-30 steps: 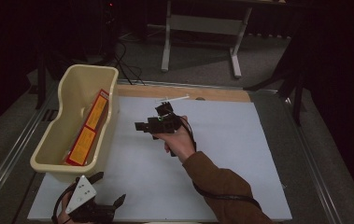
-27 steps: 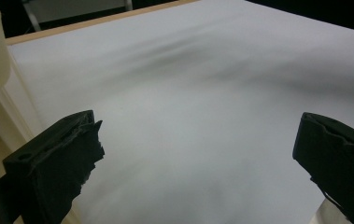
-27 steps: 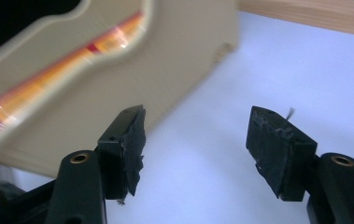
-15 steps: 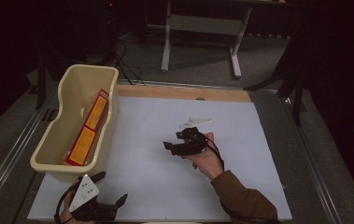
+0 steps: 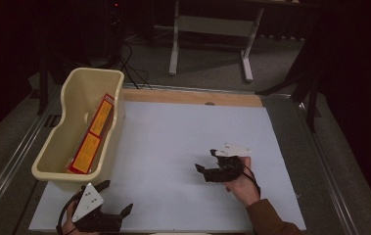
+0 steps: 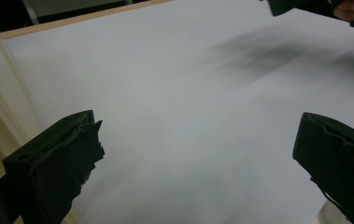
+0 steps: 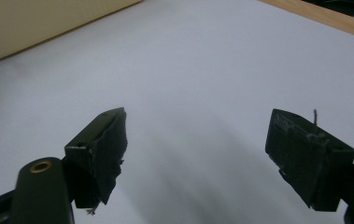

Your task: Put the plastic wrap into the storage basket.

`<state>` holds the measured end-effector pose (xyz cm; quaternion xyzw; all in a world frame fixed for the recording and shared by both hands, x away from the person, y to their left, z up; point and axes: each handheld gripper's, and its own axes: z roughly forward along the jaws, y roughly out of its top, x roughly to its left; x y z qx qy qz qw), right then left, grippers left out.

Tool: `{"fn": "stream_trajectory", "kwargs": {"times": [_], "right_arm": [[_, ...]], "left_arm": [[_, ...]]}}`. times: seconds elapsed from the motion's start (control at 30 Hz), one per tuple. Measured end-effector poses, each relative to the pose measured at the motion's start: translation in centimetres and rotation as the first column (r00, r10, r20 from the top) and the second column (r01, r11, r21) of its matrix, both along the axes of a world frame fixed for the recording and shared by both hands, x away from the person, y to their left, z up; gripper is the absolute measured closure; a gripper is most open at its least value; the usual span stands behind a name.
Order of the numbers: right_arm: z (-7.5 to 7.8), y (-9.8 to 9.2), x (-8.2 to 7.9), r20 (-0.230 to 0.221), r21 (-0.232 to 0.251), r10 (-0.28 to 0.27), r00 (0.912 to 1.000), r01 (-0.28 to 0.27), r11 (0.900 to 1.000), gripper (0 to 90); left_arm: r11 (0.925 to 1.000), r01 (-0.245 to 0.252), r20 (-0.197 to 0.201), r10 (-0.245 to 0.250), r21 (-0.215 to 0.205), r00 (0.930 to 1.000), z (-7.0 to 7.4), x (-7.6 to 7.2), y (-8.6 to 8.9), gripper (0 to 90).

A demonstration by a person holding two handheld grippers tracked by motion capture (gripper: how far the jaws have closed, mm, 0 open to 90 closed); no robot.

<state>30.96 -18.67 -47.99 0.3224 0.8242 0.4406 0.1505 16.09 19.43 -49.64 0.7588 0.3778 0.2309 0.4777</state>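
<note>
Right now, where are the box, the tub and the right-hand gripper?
box (image 5: 94, 136): high view, on its yellow face.
tub (image 5: 60, 134): high view, on its inner left wall.
right gripper (image 5: 206, 160): high view, midway between its open fingertips.

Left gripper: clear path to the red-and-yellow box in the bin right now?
Probably yes. The left gripper sits by the bin's near end with open, empty jaws. The box leans inside, so the near wall must be cleared from above. Nothing else blocks it.

Dim room, white table sheet (image 5: 173, 147) softly lit from above, blurred shadows, dark surroundings
</note>
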Motion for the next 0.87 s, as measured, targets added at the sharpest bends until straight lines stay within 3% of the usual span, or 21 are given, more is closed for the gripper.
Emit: {"fn": "stream_trajectory", "kwargs": {"times": [0.17, 0.33, 0.53, 0.67, 0.87], "right_arm": [[-0.3, -2.9, -0.6, 0.012, 0.007, -0.053, 0.9985, 0.053, 0.999, 20.3], [-0.6, -5.7, -1.5, 0.045, 0.052, -0.085, 0.9954, 0.083, 0.995, 17.8], [-1.7, -8.5, -2.9, 0.073, 0.057, -0.090, 0.9932, 0.086, 0.995, 14.1], [-1.6, -10.0, -3.3, 0.101, 0.067, -0.096, 0.9902, 0.090, 0.994, 14.9], [-2.1, -11.0, -4.3, 0.125, 0.009, -0.062, 0.9902, 0.061, 0.998, 15.1]], "left_arm": [[1.0000, 0.000, 0.000, 0.000, 0.006, 1.0000, 0.0, 0.1, -0.2, 0.6], [1.0000, 0.002, 0.002, -0.002, 0.006, 1.0000, 0.1, 0.1, -0.2, 0.6], [1.0000, -0.004, 0.002, 0.004, 0.009, 1.0000, 0.1, 0.2, -0.2, 0.6], [0.9999, -0.006, 0.003, 0.006, 0.011, 1.0000, 0.1, 0.2, -0.2, 0.6], [0.9999, -0.010, 0.005, 0.010, 0.013, 0.9999, 0.1, 0.2, -0.3, 0.6]]}}
